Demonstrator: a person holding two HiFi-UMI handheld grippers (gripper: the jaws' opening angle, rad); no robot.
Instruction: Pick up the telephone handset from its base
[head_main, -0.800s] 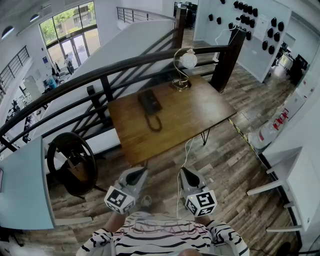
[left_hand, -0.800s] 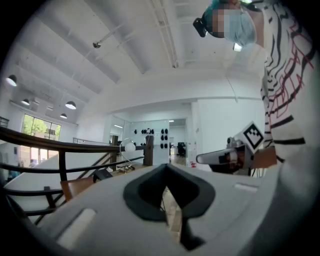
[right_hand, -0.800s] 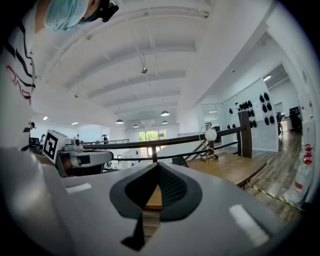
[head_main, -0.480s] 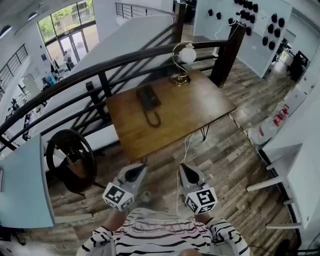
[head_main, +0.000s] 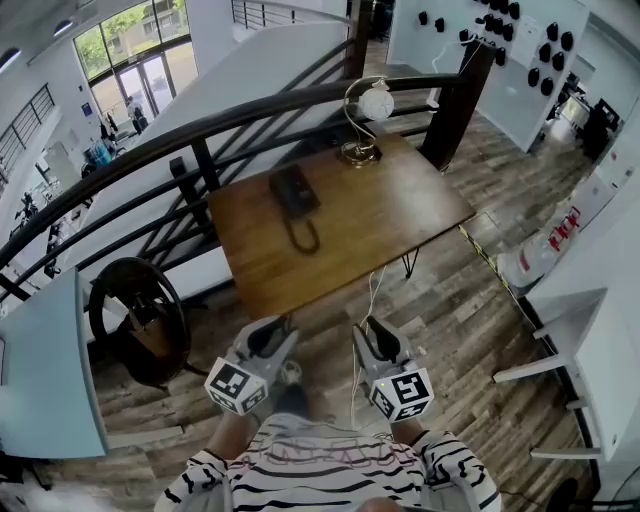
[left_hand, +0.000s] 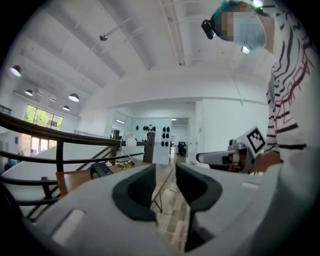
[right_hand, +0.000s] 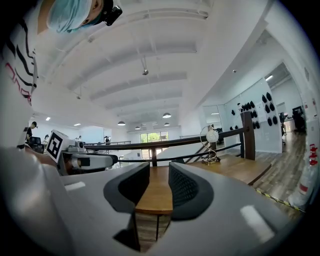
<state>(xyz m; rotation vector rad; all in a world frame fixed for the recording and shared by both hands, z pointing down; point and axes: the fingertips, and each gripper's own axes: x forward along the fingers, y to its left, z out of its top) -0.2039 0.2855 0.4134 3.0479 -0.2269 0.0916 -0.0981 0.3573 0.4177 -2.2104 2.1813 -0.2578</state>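
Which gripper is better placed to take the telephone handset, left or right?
Probably the left. The telephone lies on the left part of the table, more in line with the left gripper; the right gripper would reach across. Both are open, empty.

Head view looks down, gripper views level; all share table (head_main: 370, 230) (left_hand: 72, 181) (right_hand: 156, 195).

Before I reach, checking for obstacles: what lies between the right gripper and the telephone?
Head view: bare floor, a hanging white cable, then bare tabletop up to the telephone.
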